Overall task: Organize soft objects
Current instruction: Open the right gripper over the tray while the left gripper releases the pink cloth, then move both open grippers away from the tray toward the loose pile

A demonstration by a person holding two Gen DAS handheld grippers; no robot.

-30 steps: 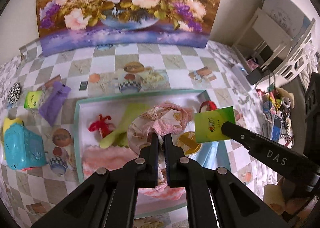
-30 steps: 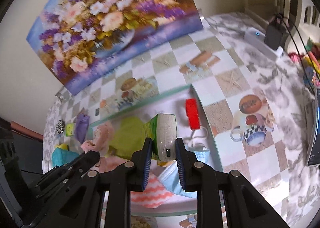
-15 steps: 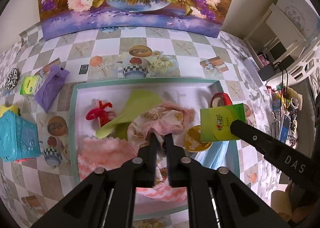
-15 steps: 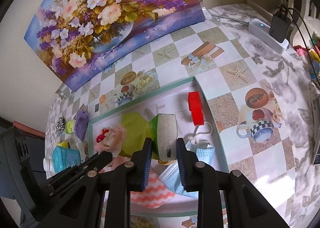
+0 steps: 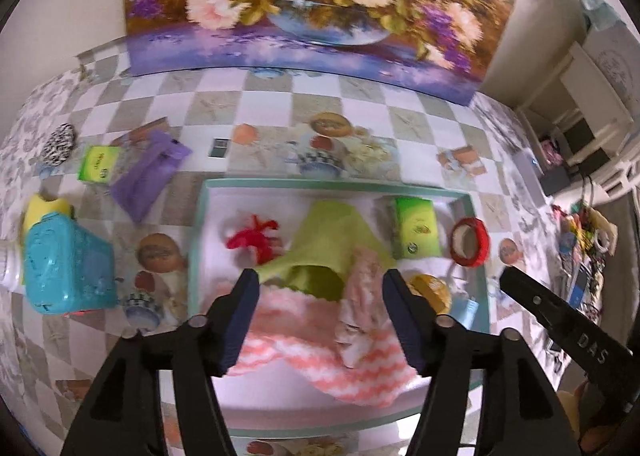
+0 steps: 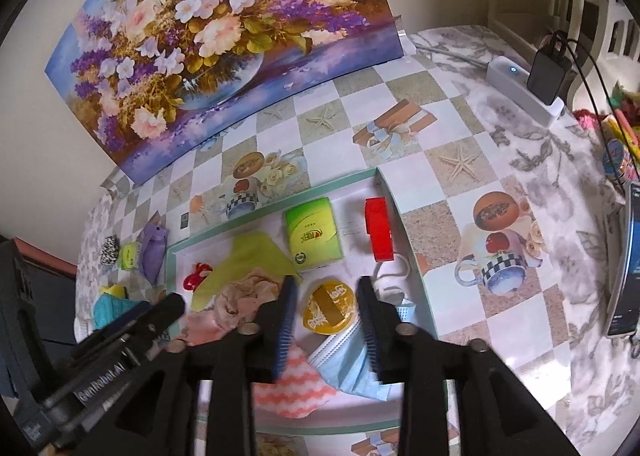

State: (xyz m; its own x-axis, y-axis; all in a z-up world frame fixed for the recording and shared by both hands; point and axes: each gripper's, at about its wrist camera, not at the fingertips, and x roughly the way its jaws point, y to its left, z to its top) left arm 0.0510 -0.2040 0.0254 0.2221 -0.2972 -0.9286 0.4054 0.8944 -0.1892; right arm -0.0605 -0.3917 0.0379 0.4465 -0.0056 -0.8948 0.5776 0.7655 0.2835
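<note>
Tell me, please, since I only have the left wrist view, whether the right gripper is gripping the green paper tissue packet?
Observer: No. The right gripper's jaws are opening with nothing between the pads; the green paper tissue packet lies flat in the teal-rimmed white tray.
Operator: Thank you. What sits directly below it?
Observer: A round yellow foil-topped disc, framed by the gripper but untouched.
Operator: And nearer the wrist?
Observer: A pale blue pleated face mask, lapping over the pink-and-white zigzag knitted cloth.

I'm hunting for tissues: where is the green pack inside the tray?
In both wrist views the green tissue pack lies flat near the tray's far edge, right of the lime-green cloth and left of the red tape roll.
</note>
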